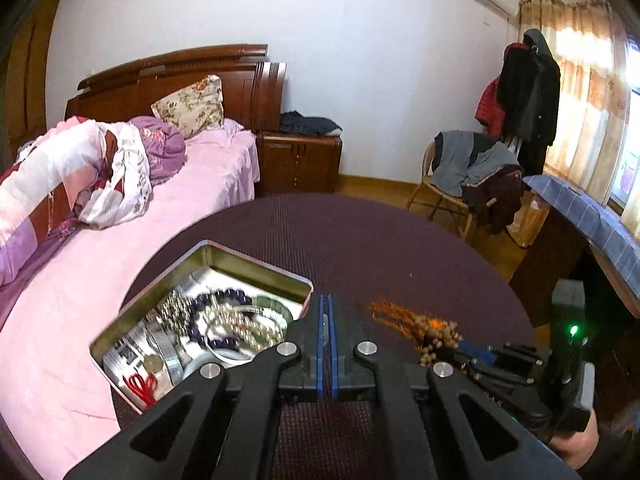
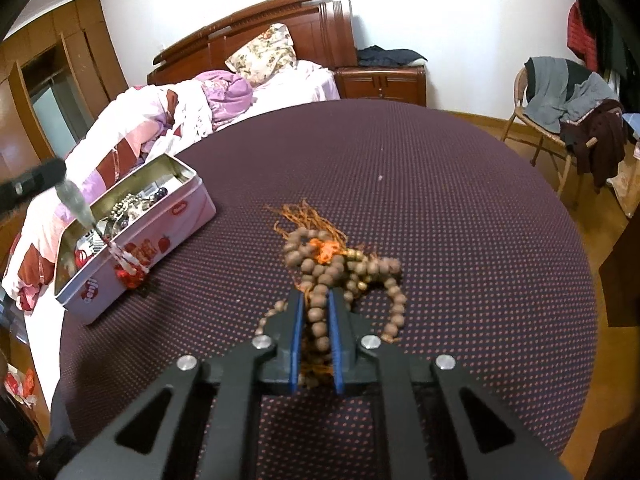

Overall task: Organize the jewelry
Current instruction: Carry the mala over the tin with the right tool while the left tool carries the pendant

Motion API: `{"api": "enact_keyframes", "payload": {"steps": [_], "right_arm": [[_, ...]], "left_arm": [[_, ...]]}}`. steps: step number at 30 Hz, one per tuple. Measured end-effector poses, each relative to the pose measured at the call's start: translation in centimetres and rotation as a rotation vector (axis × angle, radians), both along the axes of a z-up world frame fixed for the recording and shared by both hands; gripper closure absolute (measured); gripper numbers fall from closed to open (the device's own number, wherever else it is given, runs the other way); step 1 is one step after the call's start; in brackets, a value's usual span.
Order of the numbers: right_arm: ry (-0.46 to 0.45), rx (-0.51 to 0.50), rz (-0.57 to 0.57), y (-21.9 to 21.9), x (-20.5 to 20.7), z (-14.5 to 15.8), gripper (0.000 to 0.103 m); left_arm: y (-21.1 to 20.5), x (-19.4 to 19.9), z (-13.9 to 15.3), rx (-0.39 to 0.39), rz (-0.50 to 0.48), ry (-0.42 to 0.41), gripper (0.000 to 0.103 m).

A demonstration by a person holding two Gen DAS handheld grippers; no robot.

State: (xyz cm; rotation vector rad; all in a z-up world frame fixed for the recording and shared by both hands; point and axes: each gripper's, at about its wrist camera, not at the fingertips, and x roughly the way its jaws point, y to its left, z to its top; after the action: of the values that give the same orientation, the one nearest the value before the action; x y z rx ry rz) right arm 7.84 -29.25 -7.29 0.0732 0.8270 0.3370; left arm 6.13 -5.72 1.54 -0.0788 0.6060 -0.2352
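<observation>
A pink tin box [image 2: 168, 236] stands open on the round table's left side, holding several bracelets and bead strings [image 1: 224, 320]. A brown wooden bead necklace [image 2: 340, 268] with orange tassels lies heaped mid-table; it also shows in the left wrist view [image 1: 432, 336]. My right gripper [image 2: 316, 300] is closed around a strand of these beads. My left gripper [image 1: 328, 304] is shut on a pale pendant with a red-and-white tassel [image 2: 128, 264] that hangs over the tin's front wall.
The table [image 2: 440, 200] has a dark purple dotted cloth. A bed [image 1: 120, 220] with pink bedding lies left of it. A chair [image 2: 560, 120] with clothes, a nightstand [image 2: 380, 80] and a blue-covered desk [image 1: 592, 220] stand beyond.
</observation>
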Motion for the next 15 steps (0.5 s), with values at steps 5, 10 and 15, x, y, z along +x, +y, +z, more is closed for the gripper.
{"api": "enact_keyframes", "payload": {"steps": [5, 10, 15], "right_arm": [[-0.001, -0.007, -0.009, -0.1, 0.3, 0.1, 0.089], [-0.003, 0.038, -0.017, -0.5, 0.6, 0.8, 0.041], [0.004, -0.016, -0.017, 0.6, 1.2, 0.5, 0.04]], "left_arm": [[0.1, 0.0, 1.4, -0.006, -0.004, -0.038, 0.102], [0.1, 0.1, 2.2, -0.01, -0.014, -0.063, 0.102], [-0.2, 0.9, 2.3, -0.009, -0.021, -0.072, 0.102]]}}
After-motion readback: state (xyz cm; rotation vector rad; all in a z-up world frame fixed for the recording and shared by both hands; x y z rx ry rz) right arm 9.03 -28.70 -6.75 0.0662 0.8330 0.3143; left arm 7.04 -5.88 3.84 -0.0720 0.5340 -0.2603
